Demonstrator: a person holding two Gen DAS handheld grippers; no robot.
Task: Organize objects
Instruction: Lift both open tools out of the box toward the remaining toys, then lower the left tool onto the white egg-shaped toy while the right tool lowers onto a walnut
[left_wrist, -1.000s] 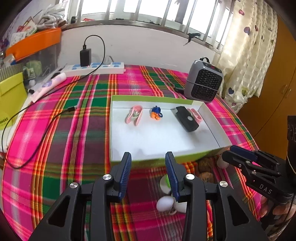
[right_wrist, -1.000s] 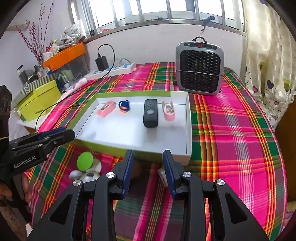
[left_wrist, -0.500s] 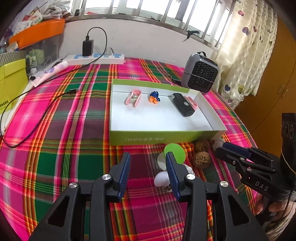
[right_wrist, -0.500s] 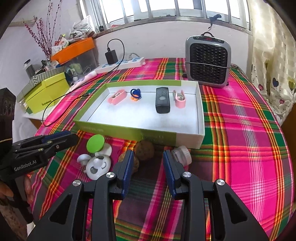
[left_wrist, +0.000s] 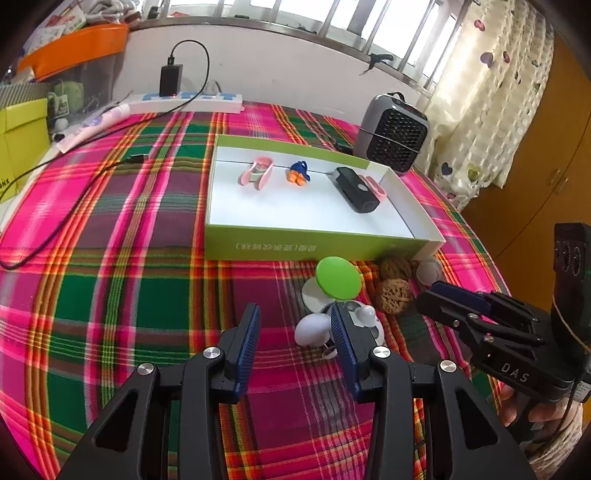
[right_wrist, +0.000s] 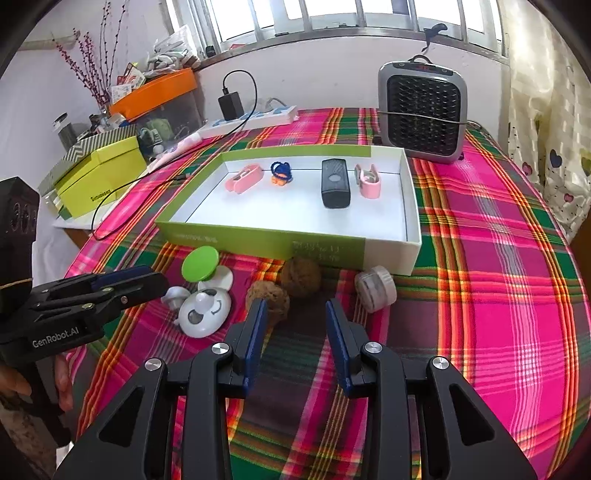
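Note:
A shallow green-and-white box (left_wrist: 317, 249) (right_wrist: 258, 240) on the plaid cloth holds two pink clips (right_wrist: 243, 179), a blue-orange toy (right_wrist: 280, 172) and a black device (right_wrist: 335, 182). In front of it lie a green-lidded white case (left_wrist: 338, 282) (right_wrist: 199, 263), a white mouse-shaped gadget (right_wrist: 205, 312) (left_wrist: 312, 328), two walnuts (right_wrist: 301, 277) (left_wrist: 395, 295) and a small white jar (right_wrist: 375, 288). My left gripper (left_wrist: 293, 325) is open over bare cloth, just left of the white gadget. My right gripper (right_wrist: 295, 317) is open, empty, with the nearer walnut (right_wrist: 267, 299) at its left finger.
A grey heater (right_wrist: 423, 114) stands behind the box on the right. A power strip with a black charger (right_wrist: 231, 105) and its cable lies at the back. A yellow-green box (right_wrist: 99, 177) and an orange bin (right_wrist: 155, 90) sit at the left edge. A curtain hangs right.
Both grippers pulled back from the box and sank toward the cloth. The loose items in front of the box, earlier hidden behind the fingers, now show fully.

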